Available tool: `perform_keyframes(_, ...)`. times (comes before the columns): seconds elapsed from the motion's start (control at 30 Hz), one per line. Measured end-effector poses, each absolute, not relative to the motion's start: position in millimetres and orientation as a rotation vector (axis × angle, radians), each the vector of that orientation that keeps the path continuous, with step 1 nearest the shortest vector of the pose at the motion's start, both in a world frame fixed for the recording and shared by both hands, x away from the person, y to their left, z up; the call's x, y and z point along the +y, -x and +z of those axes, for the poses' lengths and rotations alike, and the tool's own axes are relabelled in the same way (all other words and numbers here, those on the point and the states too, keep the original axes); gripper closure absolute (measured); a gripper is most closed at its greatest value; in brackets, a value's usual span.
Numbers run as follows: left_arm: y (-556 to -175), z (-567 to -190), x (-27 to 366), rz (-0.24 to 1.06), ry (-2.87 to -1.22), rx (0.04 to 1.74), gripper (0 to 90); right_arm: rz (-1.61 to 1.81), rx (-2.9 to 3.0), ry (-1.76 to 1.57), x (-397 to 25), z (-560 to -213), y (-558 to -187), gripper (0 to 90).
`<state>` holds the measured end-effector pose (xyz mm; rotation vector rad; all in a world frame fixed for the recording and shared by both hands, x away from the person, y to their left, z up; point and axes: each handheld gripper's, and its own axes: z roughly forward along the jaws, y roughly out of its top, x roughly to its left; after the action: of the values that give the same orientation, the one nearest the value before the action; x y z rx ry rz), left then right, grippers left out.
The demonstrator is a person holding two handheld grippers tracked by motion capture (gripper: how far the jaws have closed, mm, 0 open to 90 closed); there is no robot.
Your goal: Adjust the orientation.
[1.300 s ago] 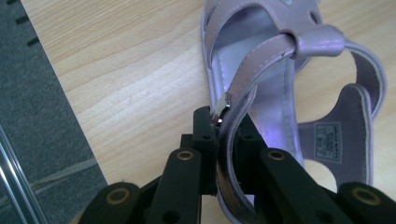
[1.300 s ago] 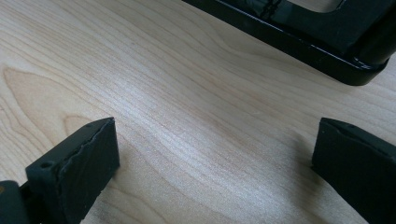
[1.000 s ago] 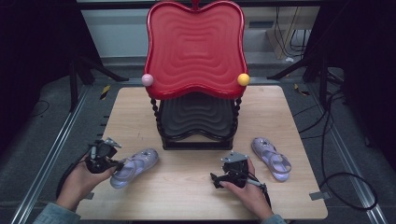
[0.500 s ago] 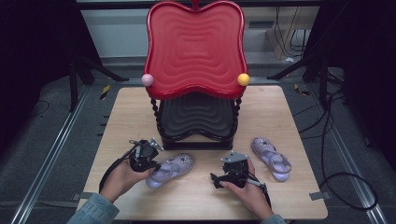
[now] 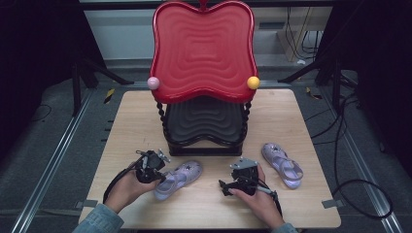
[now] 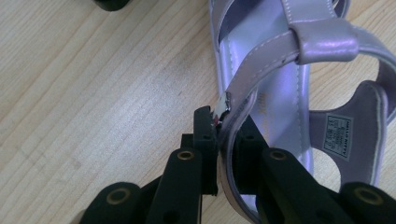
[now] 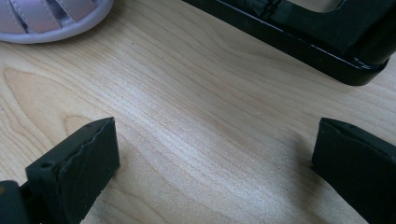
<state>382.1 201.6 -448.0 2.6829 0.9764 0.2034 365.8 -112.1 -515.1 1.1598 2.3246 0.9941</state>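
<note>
Slippage is the main risk on the left side: the left gripper [image 5: 163,167] has its jaws clamped on only the thin side wall of the lilac sandal [image 5: 179,175], right by the small metal buckle [image 6: 224,101], so in my judgement a quick lift or turn could let the soft strap [image 6: 261,51] fold and slide out, or the shoe could swing and knock the black rack base [image 5: 204,145] just beyond it. That sandal lies on the wooden surface [image 5: 126,121] in front of the red-and-black two-tier shelf [image 5: 203,53], toe pointing towards the rack. It looks glossy and pliable, pale purple with white stitching along the straps, a printed label [image 6: 339,142] on the insole and an open heel.

Further right, the right gripper [image 5: 232,184] rests low over bare wood with its jaws wide apart and nothing between them; it sits near the first sandal, so the two tools could collide if both move inward. The second sandal [image 5: 283,165] lies well off at the right, untouched.
</note>
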Motion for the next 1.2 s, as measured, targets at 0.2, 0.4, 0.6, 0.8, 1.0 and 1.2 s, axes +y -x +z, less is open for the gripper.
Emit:
perform_keyframes(0.2, -380, -446, 203, 0.225, -2.639, 1.002, 74.7, 0.994, 2.325, -1.160, -112, -515, -366, 1.0)
perform_keyframes(0.4, -370, -426, 204, 0.277, -2.616, 0.970, 67.3, 0.994, 2.325, -1.160, -112, -515, -366, 1.0)
perform_keyframes(0.6, -357, -400, 202, 0.304, -2.634, 0.901, 62.7, 0.994, 2.325, -1.160, -112, -515, -366, 1.0)
perform_keyframes(0.8, -342, -393, 191, 0.243, -2.650, 0.836, 60.7, 0.996, 2.324, -1.162, -112, -515, -366, 1.0)
perform_keyframes(1.0, -337, -402, 175, 0.199, -2.722, 0.771, 59.2, 0.992, 2.324, -1.159, -112, -515, -366, 1.0)
perform_keyframes(1.2, -342, -419, 168, 0.162, -2.757, 0.778, 61.0, 0.994, 2.325, -1.160, -112, -515, -366, 1.0)
